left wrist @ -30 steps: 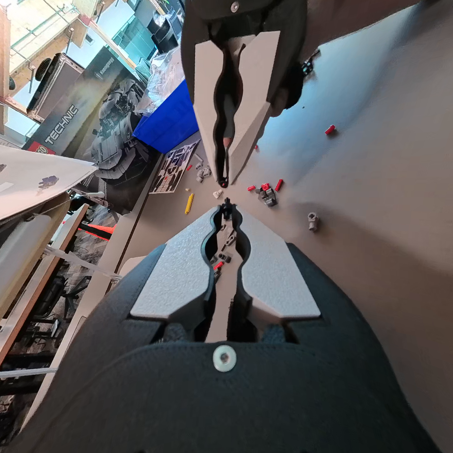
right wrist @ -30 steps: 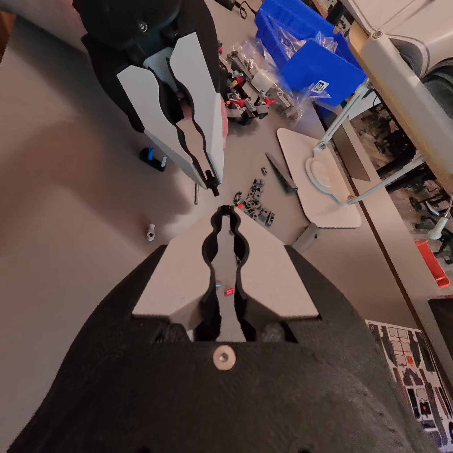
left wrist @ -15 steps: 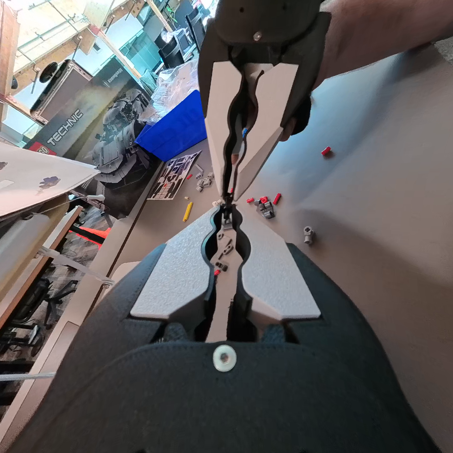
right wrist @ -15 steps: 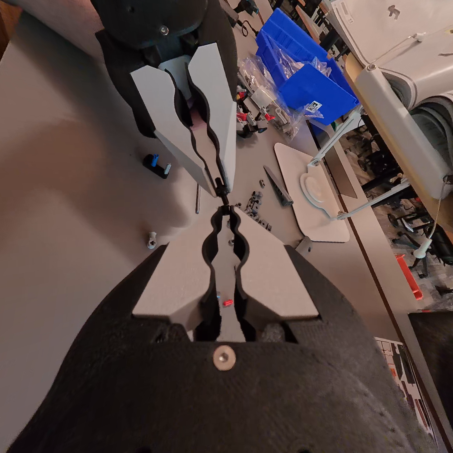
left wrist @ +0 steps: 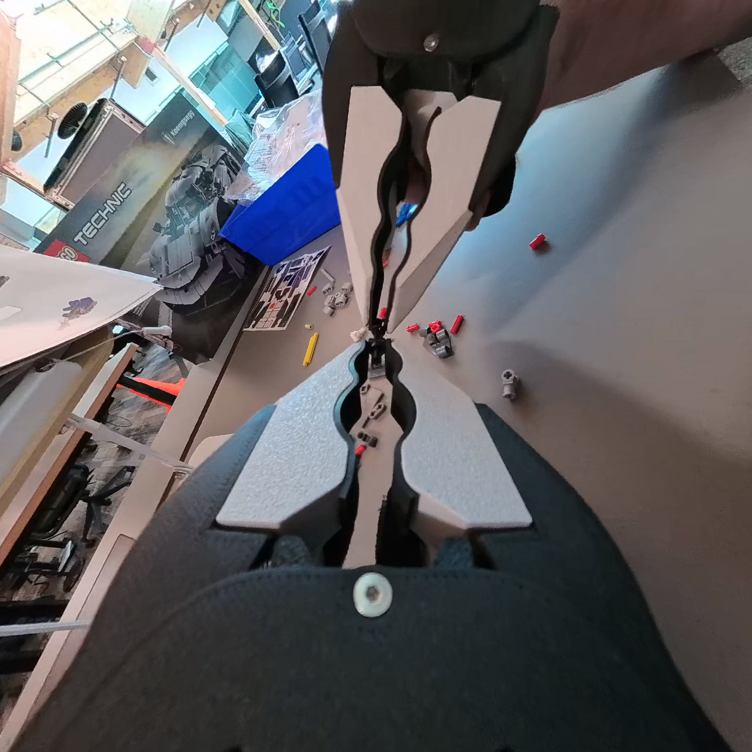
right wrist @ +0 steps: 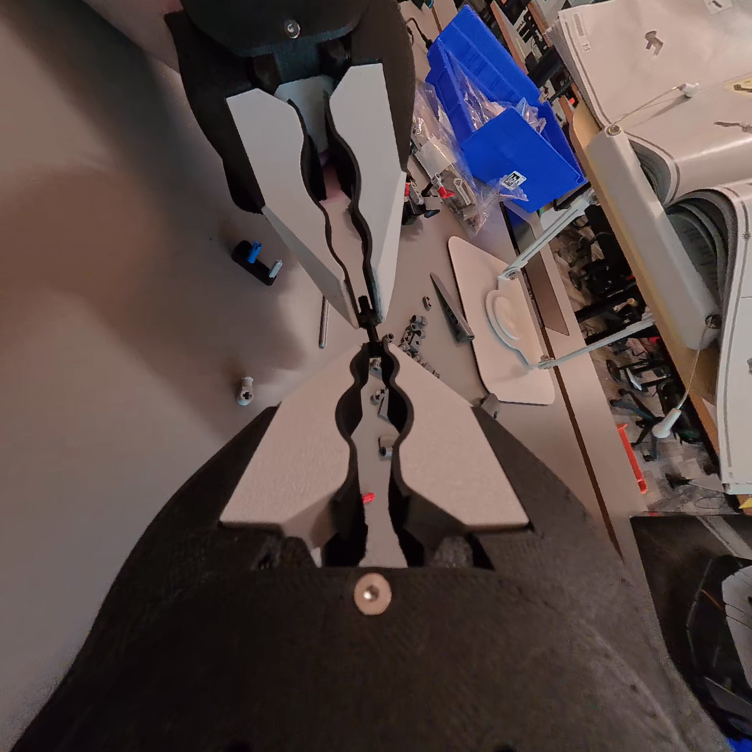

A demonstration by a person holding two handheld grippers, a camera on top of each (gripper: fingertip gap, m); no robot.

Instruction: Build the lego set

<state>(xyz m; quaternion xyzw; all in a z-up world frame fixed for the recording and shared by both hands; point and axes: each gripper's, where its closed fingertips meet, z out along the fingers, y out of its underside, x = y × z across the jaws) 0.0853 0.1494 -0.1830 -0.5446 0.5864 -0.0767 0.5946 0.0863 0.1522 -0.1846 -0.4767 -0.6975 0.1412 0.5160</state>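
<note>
Spreading across both views is a grey-brown desk (right wrist: 101, 366), with a blue bin (right wrist: 517, 158) at its far edge and clear bags of parts (right wrist: 451, 179) spilling against it. A large dark box (left wrist: 134, 211) stands beside the bin, with a printed sheet of stickers (left wrist: 285, 293) lying flat before it. A white lamp base (right wrist: 504, 325) sits near the desk's edge.

The left tongs (left wrist: 376, 349) and the right tongs (right wrist: 371, 348) meet tip to tip above the desk (each shows in the other's view, pointing back at the camera). The left tongs are clamped on a small black connector piece (left wrist: 375, 352); the right tongs, nearly closed, pinch a thin black pin (right wrist: 372, 341) whose other end enters that connector.

Around them lie loose parts: a dark grey cluster with red studs (left wrist: 439, 339), a long grey tapered piece (right wrist: 451, 313), a black block with a blue peg (right wrist: 254, 262), a metal rod (right wrist: 323, 321), a yellow stick (left wrist: 310, 349), a grey joint (left wrist: 509, 382) and red pegs (left wrist: 538, 241).
</note>
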